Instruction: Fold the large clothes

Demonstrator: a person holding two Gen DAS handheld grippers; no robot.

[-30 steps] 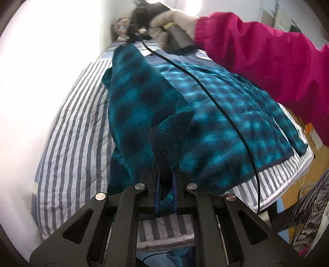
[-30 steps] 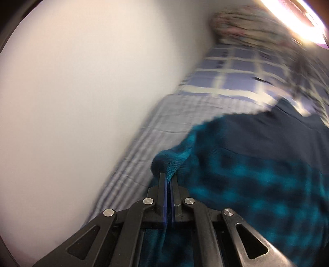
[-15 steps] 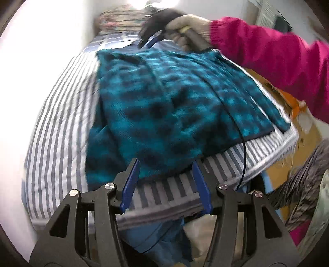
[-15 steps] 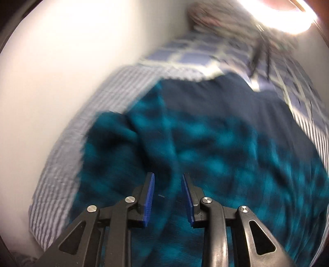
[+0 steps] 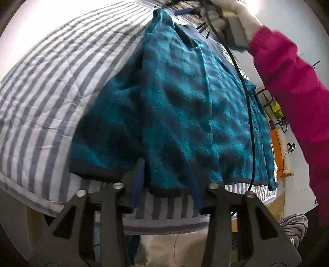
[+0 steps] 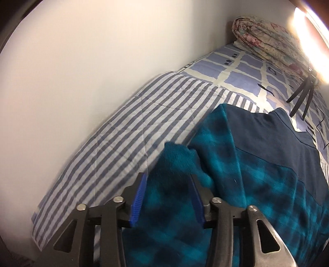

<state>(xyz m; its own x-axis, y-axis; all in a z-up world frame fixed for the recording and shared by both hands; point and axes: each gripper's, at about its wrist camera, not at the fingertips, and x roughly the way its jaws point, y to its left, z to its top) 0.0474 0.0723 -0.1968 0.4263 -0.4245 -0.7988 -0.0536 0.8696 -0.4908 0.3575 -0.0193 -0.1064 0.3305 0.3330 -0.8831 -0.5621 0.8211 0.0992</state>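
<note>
A large teal-and-dark checked fleece garment (image 5: 185, 102) lies spread on the striped bedcover (image 5: 51, 92). My left gripper (image 5: 167, 182) is at the garment's near hem. Its jaws are closing with a flap of hem between them, and the pads do not visibly press on it. In the right wrist view the garment (image 6: 257, 174) shows a navy yoke at its top. My right gripper (image 6: 167, 184) hovers over a bunched fold at the garment's left edge, jaws opening, nothing gripped. A gloved hand (image 5: 242, 18) with a pink sleeve (image 5: 287, 82) holds that gripper at the far end.
A white wall (image 6: 82, 61) runs along the bed's left side. A rolled floral quilt (image 6: 267, 41) lies at the head on a blue checked sheet (image 6: 246, 69). A black cable (image 5: 249, 123) trails across the garment. The bed's near edge (image 5: 164, 221) drops off below my left gripper.
Both grippers were shut on teal fabric a second ago and have let go. The lifted sleeve now lies on the garment. My left gripper sank to the near hem; my right shifted sideways.
</note>
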